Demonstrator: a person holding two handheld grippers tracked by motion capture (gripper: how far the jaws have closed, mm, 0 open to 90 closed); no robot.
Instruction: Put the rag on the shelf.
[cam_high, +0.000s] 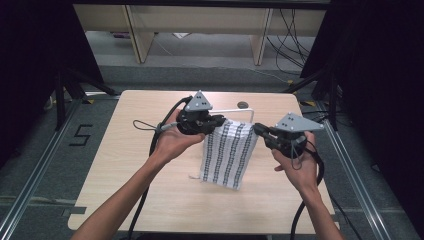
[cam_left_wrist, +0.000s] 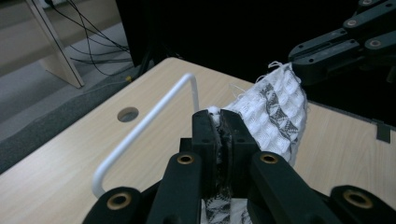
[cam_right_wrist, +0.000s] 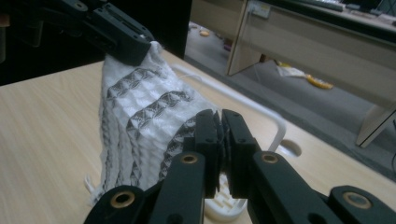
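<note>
A white cloth with dark woven stripes (cam_high: 227, 154) hangs above the wooden table (cam_high: 130, 170), stretched between both grippers by its top corners. My left gripper (cam_high: 219, 121) is shut on the cloth's left top corner; in the left gripper view the cloth (cam_left_wrist: 275, 105) is pinched between the closed jaws (cam_left_wrist: 221, 125). My right gripper (cam_high: 258, 129) is shut on the right top corner, and the right gripper view has the cloth (cam_right_wrist: 140, 126) running from its closed jaws (cam_right_wrist: 220, 122) toward the other gripper. The cloth's lower edge reaches down near the tabletop.
A white wire rail (cam_high: 239, 112) stands on the table just behind the cloth, also seen as a bent white rod (cam_left_wrist: 144, 123). A round cable hole (cam_high: 243, 105) sits at the table's far edge. Black cables trail off both hands. Metal floor rails flank the table.
</note>
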